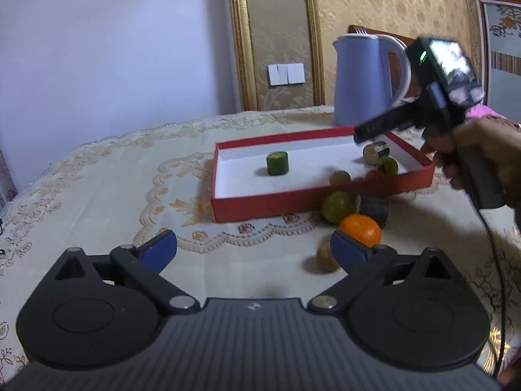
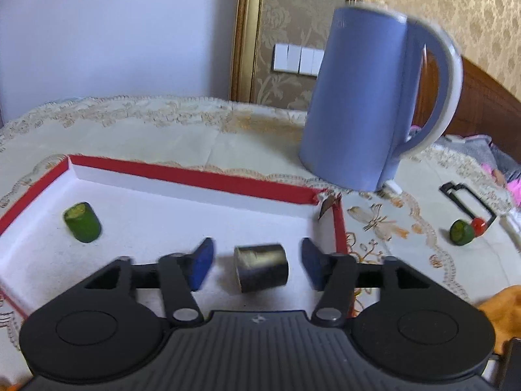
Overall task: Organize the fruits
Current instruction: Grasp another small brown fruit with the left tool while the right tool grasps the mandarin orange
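Where both grippers (image 1: 253, 250) (image 2: 257, 267) gape empty, embroidered cream tablecloth (image 1: 97, 195) beneath pale walls (image 1: 97, 32).

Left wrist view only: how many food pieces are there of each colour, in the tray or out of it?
Green pieces: 3
Dark pieces: 2
Brown pieces: 2
Orange: 1
Total: 8

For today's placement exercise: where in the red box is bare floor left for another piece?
Free: the white floor of the red box between the green piece and the dark cylinder. Crowded: the right end around that cylinder.
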### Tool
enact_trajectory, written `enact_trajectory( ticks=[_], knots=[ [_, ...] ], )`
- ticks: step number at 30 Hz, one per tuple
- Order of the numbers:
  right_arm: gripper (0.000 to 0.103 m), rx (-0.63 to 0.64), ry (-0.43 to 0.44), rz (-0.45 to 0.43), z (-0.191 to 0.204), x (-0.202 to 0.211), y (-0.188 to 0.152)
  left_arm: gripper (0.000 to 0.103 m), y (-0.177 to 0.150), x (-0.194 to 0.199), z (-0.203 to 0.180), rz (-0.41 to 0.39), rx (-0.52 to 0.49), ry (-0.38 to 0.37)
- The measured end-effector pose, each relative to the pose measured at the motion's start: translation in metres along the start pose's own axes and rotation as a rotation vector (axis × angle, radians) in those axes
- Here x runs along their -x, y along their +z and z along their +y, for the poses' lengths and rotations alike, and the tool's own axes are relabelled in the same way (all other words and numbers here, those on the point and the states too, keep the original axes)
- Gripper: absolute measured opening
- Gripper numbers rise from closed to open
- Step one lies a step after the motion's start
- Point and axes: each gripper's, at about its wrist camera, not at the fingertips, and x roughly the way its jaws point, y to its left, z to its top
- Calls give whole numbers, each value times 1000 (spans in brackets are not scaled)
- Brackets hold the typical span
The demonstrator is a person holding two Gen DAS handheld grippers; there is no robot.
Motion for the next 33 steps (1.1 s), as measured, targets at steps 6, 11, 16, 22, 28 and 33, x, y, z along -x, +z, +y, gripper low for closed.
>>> enact_trajectory(
  ticks=[6, 11, 16, 22, 28, 33],
  knots=[
    [103, 85, -57, -80, 16, 70, -16, 100, -8, -4, -3, 22, -13, -48],
    [103, 25, -31, -191, 12, 122, -53, 91, -7, -12, -20, 37, -65, -100],
    [103, -24, 35, -158, 0, 132, -77, 69, -5, -26, -38, 48, -140, -121],
    [103, -46, 89, -177, -8, 139, -90, 53, -3, -44, -36, 102, -124, -187],
    [103, -42, 111, -190, -3, 142, -97, 36, 1, -51, -29, 132, -91, -283],
    [103, -23, 111, -192, 1, 146, -95, 23, 1, -48, -30, 125, -94, -297]
  ],
)
